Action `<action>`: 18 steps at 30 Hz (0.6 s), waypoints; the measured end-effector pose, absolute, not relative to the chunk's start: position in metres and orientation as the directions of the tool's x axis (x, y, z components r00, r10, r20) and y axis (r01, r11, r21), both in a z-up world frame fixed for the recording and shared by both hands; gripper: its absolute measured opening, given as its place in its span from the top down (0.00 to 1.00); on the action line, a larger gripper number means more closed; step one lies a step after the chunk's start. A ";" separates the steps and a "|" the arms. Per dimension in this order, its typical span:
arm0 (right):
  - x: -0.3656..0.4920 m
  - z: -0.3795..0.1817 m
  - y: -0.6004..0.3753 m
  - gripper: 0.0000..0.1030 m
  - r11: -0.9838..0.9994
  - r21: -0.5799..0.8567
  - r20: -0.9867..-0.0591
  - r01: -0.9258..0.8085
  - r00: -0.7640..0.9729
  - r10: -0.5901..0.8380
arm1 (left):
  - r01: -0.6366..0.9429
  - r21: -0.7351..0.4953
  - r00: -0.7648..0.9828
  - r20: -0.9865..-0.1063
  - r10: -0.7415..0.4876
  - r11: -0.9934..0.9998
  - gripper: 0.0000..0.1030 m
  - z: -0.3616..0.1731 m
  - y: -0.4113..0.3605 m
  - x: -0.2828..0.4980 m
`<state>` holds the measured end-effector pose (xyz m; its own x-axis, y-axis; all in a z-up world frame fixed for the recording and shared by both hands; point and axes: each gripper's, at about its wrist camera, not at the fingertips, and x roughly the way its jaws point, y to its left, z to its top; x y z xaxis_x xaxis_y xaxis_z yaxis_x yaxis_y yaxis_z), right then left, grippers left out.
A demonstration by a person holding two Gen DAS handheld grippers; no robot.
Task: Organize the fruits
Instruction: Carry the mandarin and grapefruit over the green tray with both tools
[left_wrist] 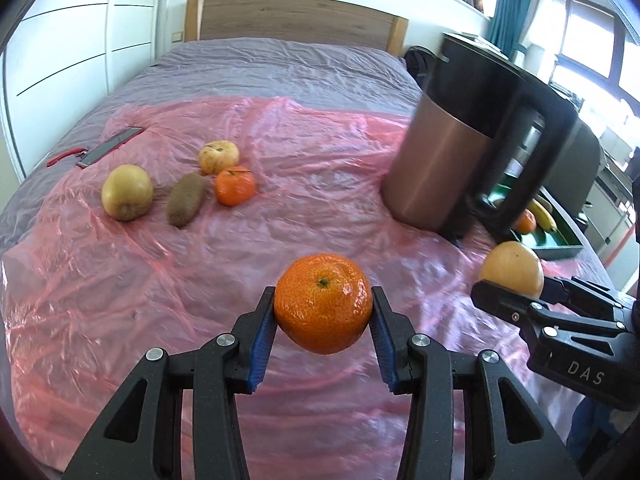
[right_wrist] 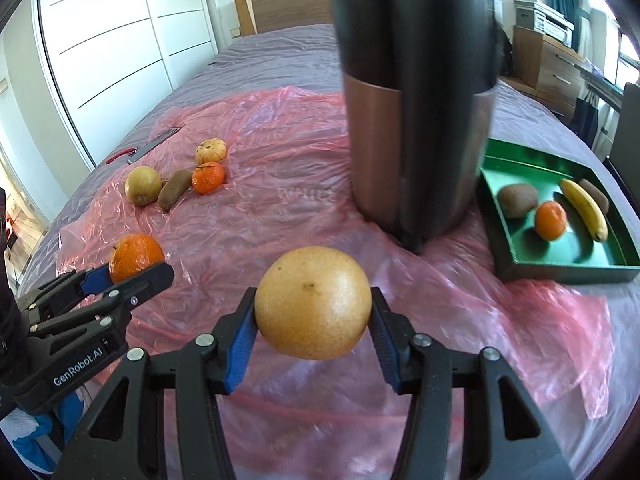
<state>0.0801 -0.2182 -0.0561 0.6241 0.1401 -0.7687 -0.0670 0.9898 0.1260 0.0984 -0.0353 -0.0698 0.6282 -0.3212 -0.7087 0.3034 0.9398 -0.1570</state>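
Note:
My left gripper (left_wrist: 323, 312) is shut on a mandarin (left_wrist: 323, 302) and holds it above the pink plastic sheet (left_wrist: 200, 280); it also shows in the right wrist view (right_wrist: 136, 258). My right gripper (right_wrist: 313, 312) is shut on a yellow-brown pear (right_wrist: 313, 302), also seen at the right of the left wrist view (left_wrist: 512, 266). A green tray (right_wrist: 568, 270) at the right holds two kiwis (right_wrist: 517, 200), a mandarin (right_wrist: 551, 220) and a banana (right_wrist: 585, 208). On the sheet at the far left lie a pear (left_wrist: 127, 192), a kiwi (left_wrist: 186, 199), a mandarin (left_wrist: 235, 186) and an apple (left_wrist: 219, 157).
A tall copper and black kettle (left_wrist: 452, 148) stands between the grippers and the tray, and hides part of the tray in the left wrist view. A phone (left_wrist: 110, 147) and a red cord (left_wrist: 64, 157) lie at the far left. The bed has a wooden headboard (left_wrist: 292, 18).

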 end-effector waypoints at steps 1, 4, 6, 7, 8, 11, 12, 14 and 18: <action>0.077 -0.055 -0.223 0.60 0.990 0.129 -0.767 -0.062 0.627 0.140 | 0.316 -0.155 0.621 -0.712 -0.327 0.936 0.62 -0.068 -0.043 0.094; 0.064 -0.052 -0.242 0.60 0.989 0.138 -0.760 -0.048 0.635 0.137 | 0.352 -0.158 0.598 -0.720 -0.352 0.922 0.62 -0.062 -0.065 0.083; 0.058 -0.050 -0.258 0.60 0.988 0.150 -0.754 -0.027 0.644 0.132 | 0.380 -0.167 0.577 -0.726 -0.374 0.910 0.62 -0.058 -0.082 0.076; 0.056 -0.049 -0.266 0.60 0.988 0.154 -0.752 -0.015 0.647 0.126 | 0.396 -0.168 0.569 -0.727 -0.384 0.903 0.62 -0.055 -0.091 0.073; 0.054 -0.049 -0.275 0.60 0.987 0.158 -0.749 -0.001 0.651 0.120 | 0.413 -0.163 0.563 -0.728 -0.392 0.896 0.62 -0.052 -0.101 0.070; 0.047 -0.047 -0.308 0.61 0.984 0.171 -0.740 0.053 0.666 0.093 | 0.460 -0.149 0.547 -0.729 -0.411 0.875 0.62 -0.046 -0.129 0.062; 0.045 -0.046 -0.322 0.61 0.982 0.176 -0.737 0.075 0.672 0.081 | 0.478 -0.147 0.537 -0.731 -0.420 0.866 0.62 -0.044 -0.140 0.060; 0.042 -0.045 -0.341 0.61 0.978 0.178 -0.733 0.107 0.678 0.059 | 0.510 -0.145 0.519 -0.734 -0.438 0.848 0.62 -0.041 -0.161 0.059; 0.041 -0.043 -0.380 0.61 0.970 0.174 -0.723 0.168 0.691 0.011 | 0.563 -0.135 0.495 -0.735 -0.464 0.815 0.62 -0.035 -0.203 0.060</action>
<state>0.0409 -0.3805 -0.0431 0.6908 0.0106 -0.7230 0.1676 0.9703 0.1744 0.0599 -0.2035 -0.0355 0.4951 -0.4635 -0.7349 0.5632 0.8153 -0.1348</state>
